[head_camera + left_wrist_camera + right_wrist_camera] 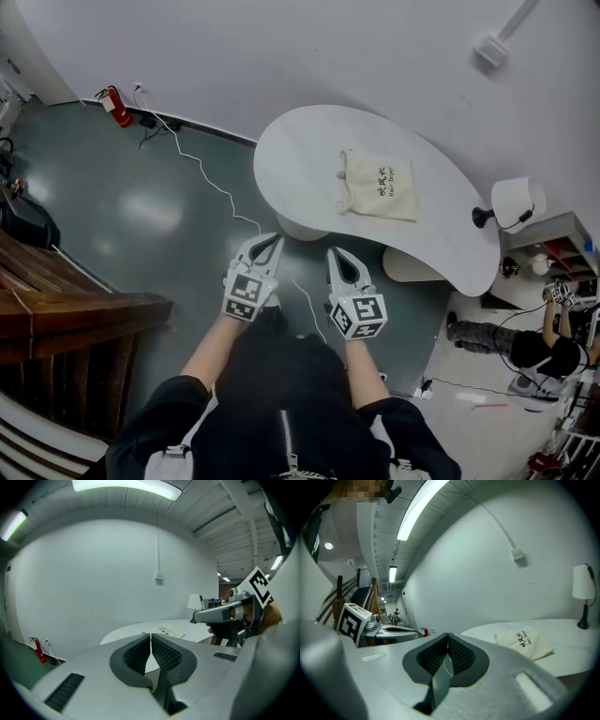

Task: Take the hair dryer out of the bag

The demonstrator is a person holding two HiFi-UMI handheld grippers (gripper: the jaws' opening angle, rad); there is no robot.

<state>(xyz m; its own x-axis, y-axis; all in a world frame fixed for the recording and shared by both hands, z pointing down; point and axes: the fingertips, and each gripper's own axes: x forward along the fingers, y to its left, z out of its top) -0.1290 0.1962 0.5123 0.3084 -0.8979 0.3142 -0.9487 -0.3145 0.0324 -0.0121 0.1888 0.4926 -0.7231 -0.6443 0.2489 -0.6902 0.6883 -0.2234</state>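
Hair dryer: not itself visible, presumably inside the cream drawstring bag (378,186), which lies flat on the white table (291,150) at upper centre-right of the head view. The left gripper (274,240) and right gripper (333,253) are at lower centre, well short of the table edge, each with jaws pressed together on nothing. Step in hand, as judged: the approach. To do it well, spread the jaws before arrival. One gripper should pin the bag's plain end while the other loosens the apparently gathered mouth at frame left.

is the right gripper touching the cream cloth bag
Apart. Head view shows floor and bare tabletop between the right gripper and the cream cloth bag.
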